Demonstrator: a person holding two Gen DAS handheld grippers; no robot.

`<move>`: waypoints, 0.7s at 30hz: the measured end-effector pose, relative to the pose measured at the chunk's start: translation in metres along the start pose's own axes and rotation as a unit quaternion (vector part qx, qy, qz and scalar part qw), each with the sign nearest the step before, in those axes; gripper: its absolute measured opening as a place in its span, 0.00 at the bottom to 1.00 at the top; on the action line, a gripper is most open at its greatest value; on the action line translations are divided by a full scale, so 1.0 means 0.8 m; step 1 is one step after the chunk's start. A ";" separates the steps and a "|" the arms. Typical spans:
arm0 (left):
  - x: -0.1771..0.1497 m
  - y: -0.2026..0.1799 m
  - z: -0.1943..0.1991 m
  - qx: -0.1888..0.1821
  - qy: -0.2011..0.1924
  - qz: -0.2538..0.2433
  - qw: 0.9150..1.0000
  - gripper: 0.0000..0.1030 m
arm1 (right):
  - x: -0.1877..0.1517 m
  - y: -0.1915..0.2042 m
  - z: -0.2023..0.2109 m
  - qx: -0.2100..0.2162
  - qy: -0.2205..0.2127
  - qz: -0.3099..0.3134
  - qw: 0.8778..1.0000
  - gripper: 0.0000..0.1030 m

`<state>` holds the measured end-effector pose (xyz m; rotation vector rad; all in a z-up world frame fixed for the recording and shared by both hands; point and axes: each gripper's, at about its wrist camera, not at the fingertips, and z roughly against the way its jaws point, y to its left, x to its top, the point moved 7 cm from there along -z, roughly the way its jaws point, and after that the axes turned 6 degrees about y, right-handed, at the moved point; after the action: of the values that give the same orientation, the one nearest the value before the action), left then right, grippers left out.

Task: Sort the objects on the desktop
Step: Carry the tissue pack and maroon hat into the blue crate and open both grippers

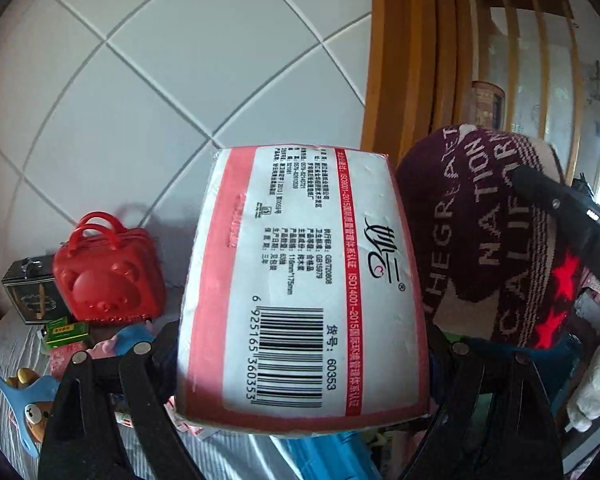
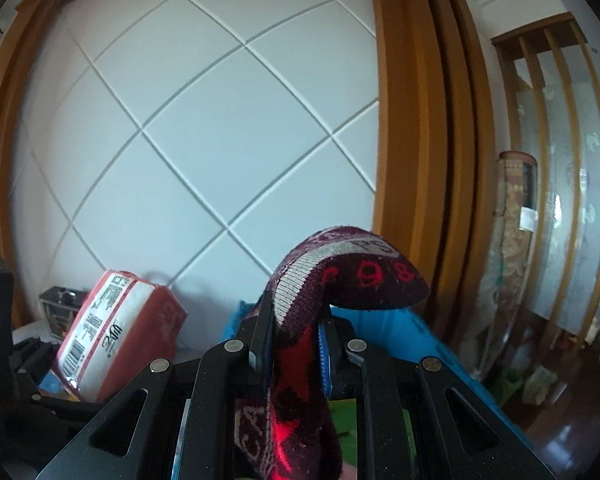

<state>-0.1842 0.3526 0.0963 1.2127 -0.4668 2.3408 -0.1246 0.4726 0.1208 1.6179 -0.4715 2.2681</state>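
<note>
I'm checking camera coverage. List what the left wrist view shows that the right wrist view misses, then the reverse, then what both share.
Left wrist only: a red plastic bear-faced handbag case, a green box and a blue bear-decorated plastic piece.
Right wrist only: the right gripper, its fingers clamping the sock; a rolled patterned mat.
Both: the red-and-white wrapped tissue pack held by the left gripper, the maroon knitted sock, a dark metal box.

Grey-clothed table (image 1: 8, 344): red bear case (image 1: 110, 276), dark tin (image 1: 30, 294), green box (image 1: 66, 330)
</note>
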 end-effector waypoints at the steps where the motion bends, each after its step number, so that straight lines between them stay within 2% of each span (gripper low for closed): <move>1: 0.002 -0.013 -0.008 -0.003 0.006 -0.003 1.000 0.87 | -0.005 -0.011 -0.005 -0.006 0.007 0.001 1.000 0.17; 3: 0.004 -0.045 -0.024 -0.006 0.021 -0.009 1.000 0.87 | -0.023 -0.038 -0.021 -0.017 0.029 0.001 0.999 0.17; 6: -0.004 -0.065 -0.058 0.000 0.045 -0.012 0.999 0.88 | -0.046 -0.062 -0.046 -0.026 0.055 0.006 0.998 0.17; 11: -0.021 -0.084 -0.100 0.035 0.088 -0.017 0.995 0.88 | -0.080 -0.087 -0.089 -0.030 0.093 0.013 0.995 0.17; 14: -0.029 -0.077 -0.112 0.045 0.110 -0.013 0.993 0.89 | -0.091 -0.098 -0.104 -0.032 0.104 0.011 0.994 0.20; 18: -0.020 -0.080 -0.099 0.061 0.088 -0.021 0.994 0.89 | -0.094 -0.109 -0.112 -0.039 0.103 0.010 0.994 0.27; 19: -0.015 -0.080 -0.093 0.065 0.083 -0.025 0.994 0.90 | -0.093 -0.112 -0.113 -0.040 0.103 0.008 0.994 0.38; 20: -0.012 -0.081 -0.090 0.067 0.078 -0.028 0.994 0.91 | -0.092 -0.112 -0.113 -0.039 0.102 0.006 0.994 0.58; 21: -0.010 -0.084 -0.086 0.068 0.073 -0.031 0.995 0.92 | -0.089 -0.111 -0.110 -0.037 0.100 0.004 0.994 0.68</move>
<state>-0.1899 0.4402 0.0572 1.0875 -0.2216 2.4193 -0.1384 0.5861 0.0333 1.3378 -0.5059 2.3580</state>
